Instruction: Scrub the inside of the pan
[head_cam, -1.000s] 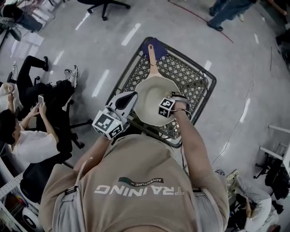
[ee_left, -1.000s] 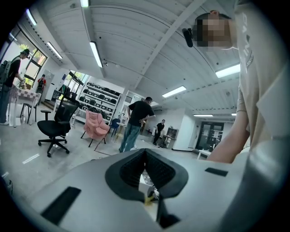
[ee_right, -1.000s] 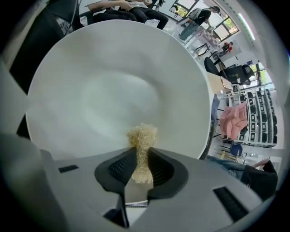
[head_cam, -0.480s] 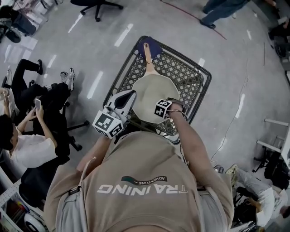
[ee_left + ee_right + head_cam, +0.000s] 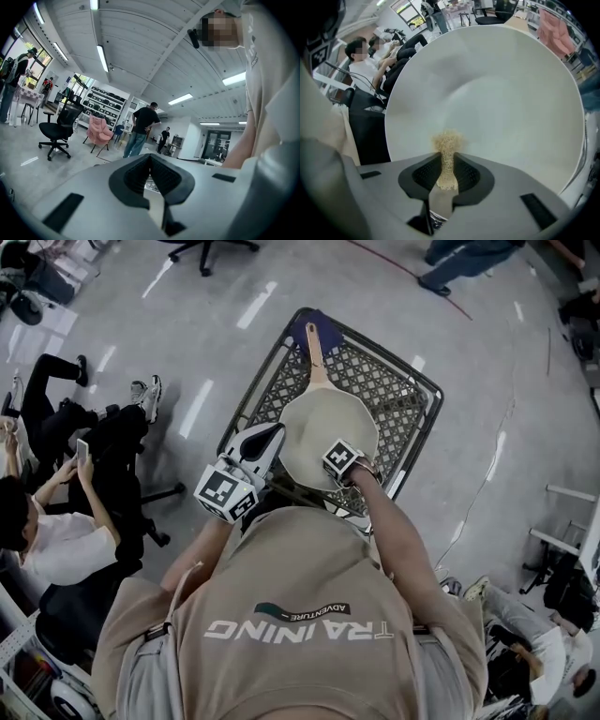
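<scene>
Head view: a black wire cart [image 5: 415, 420] stands on the grey floor [image 5: 187, 343]. A seated person in a white shirt [image 5: 54, 532] is well to its left, and a black office chair [image 5: 204, 249] is at the top edge. Left gripper view: a black office chair [image 5: 56, 131], a pink chair [image 5: 99, 133], a standing person in a dark shirt [image 5: 141, 129], wall shelving [image 5: 106, 102] and ceiling strip lights [image 5: 102, 57].

The pan [image 5: 323, 432] is set on the cart [image 5: 415, 418], its handle [image 5: 315, 357] turned away from the person [image 5: 300, 615]. The left gripper [image 5: 270, 437] is placed at the pan's left edge. The right gripper [image 5: 342, 457], with the scrubber [image 5: 446, 150] clamped between its jaws, is placed over the pan's near side.
</scene>
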Available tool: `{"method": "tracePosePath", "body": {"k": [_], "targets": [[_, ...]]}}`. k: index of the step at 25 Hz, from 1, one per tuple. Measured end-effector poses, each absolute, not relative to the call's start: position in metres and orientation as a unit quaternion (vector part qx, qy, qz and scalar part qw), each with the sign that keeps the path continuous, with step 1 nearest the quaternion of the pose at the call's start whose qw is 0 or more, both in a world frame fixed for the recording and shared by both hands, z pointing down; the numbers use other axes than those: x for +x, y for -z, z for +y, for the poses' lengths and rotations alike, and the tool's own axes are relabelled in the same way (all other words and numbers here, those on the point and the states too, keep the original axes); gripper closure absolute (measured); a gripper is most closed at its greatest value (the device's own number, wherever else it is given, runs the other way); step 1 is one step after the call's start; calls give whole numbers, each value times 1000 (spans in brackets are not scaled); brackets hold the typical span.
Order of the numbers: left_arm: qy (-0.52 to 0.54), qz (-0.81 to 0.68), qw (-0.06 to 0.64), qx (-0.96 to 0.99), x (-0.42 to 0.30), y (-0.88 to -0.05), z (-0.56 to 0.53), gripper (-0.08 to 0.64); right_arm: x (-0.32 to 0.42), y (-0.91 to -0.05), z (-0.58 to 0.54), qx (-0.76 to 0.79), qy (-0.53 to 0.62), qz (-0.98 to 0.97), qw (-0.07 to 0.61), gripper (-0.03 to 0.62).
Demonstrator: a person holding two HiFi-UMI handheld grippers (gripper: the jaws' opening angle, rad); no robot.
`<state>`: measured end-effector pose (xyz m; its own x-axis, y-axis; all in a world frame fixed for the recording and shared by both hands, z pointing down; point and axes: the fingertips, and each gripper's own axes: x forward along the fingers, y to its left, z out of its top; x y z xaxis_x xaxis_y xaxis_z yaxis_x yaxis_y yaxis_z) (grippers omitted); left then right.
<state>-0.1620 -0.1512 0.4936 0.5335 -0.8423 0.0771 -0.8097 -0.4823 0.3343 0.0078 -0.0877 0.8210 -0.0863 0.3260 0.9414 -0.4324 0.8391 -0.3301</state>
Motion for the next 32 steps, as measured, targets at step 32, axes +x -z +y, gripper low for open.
{"method": "tracePosePath", "body": {"k": [32], "targets": [[8, -475, 189, 860, -176, -507, -170, 543, -105, -823, -179, 236, -310, -808, 442, 502]]}}
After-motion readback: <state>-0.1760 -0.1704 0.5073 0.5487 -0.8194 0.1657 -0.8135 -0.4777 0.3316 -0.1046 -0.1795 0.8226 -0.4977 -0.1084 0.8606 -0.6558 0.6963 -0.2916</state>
